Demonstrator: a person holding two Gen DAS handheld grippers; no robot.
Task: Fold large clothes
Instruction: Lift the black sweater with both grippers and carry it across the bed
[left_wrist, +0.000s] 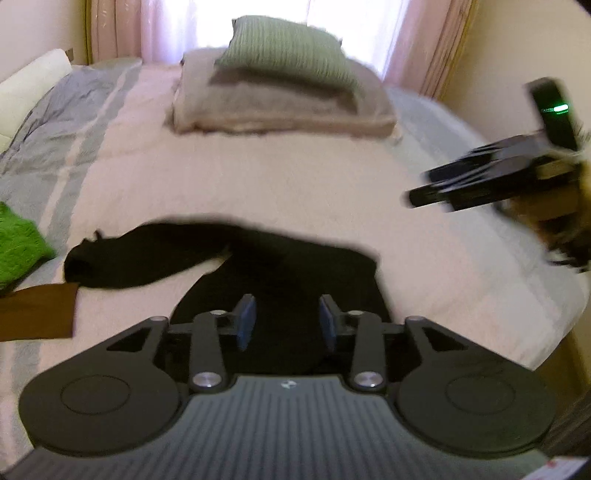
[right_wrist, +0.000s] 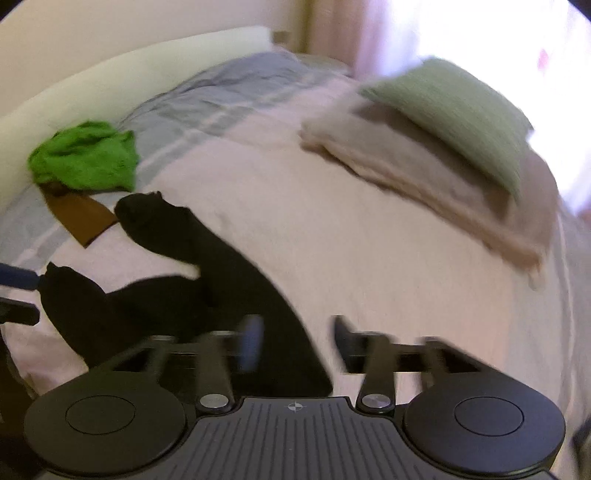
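Between folds: black garment (left_wrist: 258, 266) half-folded on the bed (left_wrist: 258, 177) near its front edge, jaws of left gripper (left_wrist: 287, 320) and right gripper (right_wrist: 295, 341) open, empty; next, gripping a sleeve.

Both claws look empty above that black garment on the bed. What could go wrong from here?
1. The black garment lies bunched with its sleeves splayed; a claw might pinch several layers together and spoil the fold.
2. The brown cloth and the green cloth lie right by one sleeve end, so a grab there could catch them too.
3. Both views are blurred, and the right claw and left claw work close together; they might collide.
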